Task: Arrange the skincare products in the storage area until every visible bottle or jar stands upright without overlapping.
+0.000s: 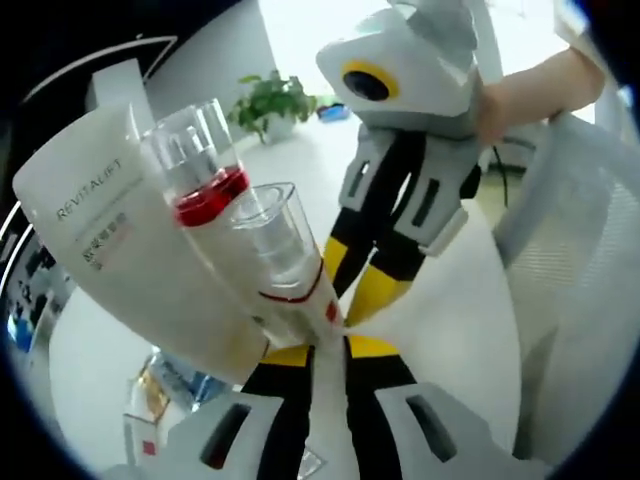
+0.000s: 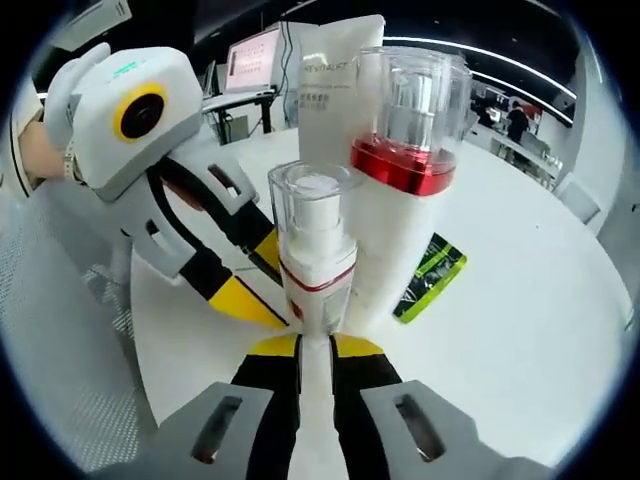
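**Three skincare items bunched at the jaw tips; hold on the small one unclear**

- Table (image 2: 520, 330): white, round, spread ahead of both tools.
- Tube (image 1: 110, 250): white, flat, marked REVITALIFT, farthest beyond the tips, behind both bottles. Probably soft-walled and light, likely to buckle under a hard squeeze. Best taken low, near the stiffer end.
- Red bottle (image 2: 410, 160): white body, red collar, clear cap, just beyond the right gripper (image 2: 316, 345) and a little to its right. Touching or merely overlapping the tube: cannot tell. Looks rigid, smooth and slippery, and probably top-heavy. Grip the body below the collar, never the cap.
- Small bottle (image 2: 312, 250): clear cap, thin red band, foot right at the tips of both tools. Rigid and light by the look, easily tipped. Hold the lower body squarely.
- Left gripper (image 1: 328, 345): jaws nearly together, a white sliver between. Pinching the foot or only touching it: cannot tell. Same for the right.
- Green packet (image 2: 430, 275): flat on the table, right of the bottles.
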Tool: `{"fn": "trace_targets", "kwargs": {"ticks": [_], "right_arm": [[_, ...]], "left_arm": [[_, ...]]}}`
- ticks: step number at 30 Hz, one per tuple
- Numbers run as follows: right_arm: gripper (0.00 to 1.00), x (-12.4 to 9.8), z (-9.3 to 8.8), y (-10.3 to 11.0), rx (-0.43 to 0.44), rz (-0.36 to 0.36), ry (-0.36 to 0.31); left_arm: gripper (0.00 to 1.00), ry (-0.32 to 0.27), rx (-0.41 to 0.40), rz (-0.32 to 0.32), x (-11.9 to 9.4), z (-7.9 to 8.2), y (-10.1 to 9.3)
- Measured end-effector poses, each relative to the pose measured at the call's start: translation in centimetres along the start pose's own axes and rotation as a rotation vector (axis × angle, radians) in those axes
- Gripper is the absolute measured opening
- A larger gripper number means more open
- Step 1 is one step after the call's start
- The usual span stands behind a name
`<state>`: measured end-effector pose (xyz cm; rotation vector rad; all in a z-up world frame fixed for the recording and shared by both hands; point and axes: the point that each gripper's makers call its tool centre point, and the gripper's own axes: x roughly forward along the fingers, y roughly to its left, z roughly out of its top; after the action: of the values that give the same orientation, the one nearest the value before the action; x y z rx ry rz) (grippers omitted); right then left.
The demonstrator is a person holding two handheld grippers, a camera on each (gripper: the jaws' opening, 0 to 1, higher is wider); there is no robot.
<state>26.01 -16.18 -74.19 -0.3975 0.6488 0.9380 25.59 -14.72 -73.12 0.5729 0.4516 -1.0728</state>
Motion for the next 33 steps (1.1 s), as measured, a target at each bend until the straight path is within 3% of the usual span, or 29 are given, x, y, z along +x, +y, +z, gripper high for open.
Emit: {"fn": "trace_targets", "kwargs": {"ticks": [33], "right_arm": [[0.12,0.6,-0.49,0.2,-0.003,0.009,0.021]], "left_arm": [[0.09,0.021,-0.016,0.025,-0.12,-0.64,0.47]]}}
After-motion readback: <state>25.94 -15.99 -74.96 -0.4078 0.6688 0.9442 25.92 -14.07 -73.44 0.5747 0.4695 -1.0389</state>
